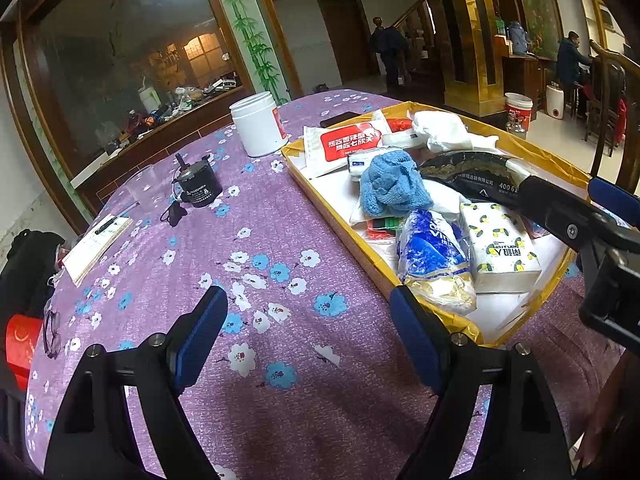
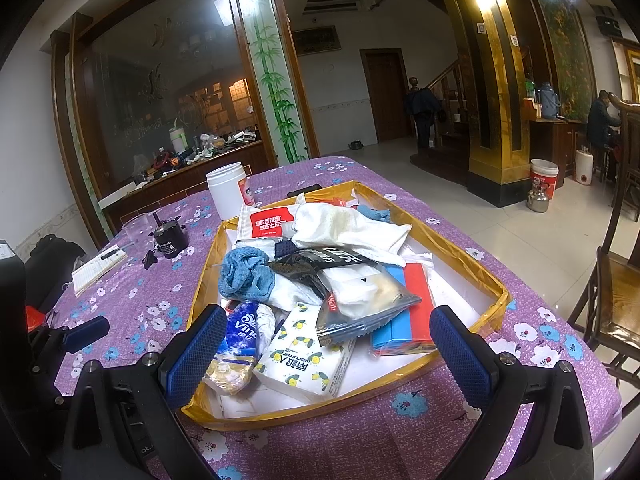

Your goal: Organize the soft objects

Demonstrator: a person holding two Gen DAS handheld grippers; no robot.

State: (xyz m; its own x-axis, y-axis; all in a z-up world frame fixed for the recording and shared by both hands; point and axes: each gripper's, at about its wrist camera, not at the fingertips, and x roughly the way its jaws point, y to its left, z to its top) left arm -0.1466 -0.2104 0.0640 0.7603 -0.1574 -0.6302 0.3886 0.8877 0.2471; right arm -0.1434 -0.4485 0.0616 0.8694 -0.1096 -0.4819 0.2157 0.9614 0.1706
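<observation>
1. The left gripper [image 1: 308, 332] has a black frame with two angled arms.
2. Its fingers [image 1: 202, 334] carry blue cross-hatched pads.
3. Round silver screws sit at the finger joints.
4. The right gripper [image 2: 328, 350] is the same build: black arms, blue textured pads [image 2: 460, 350], silver screws.
</observation>
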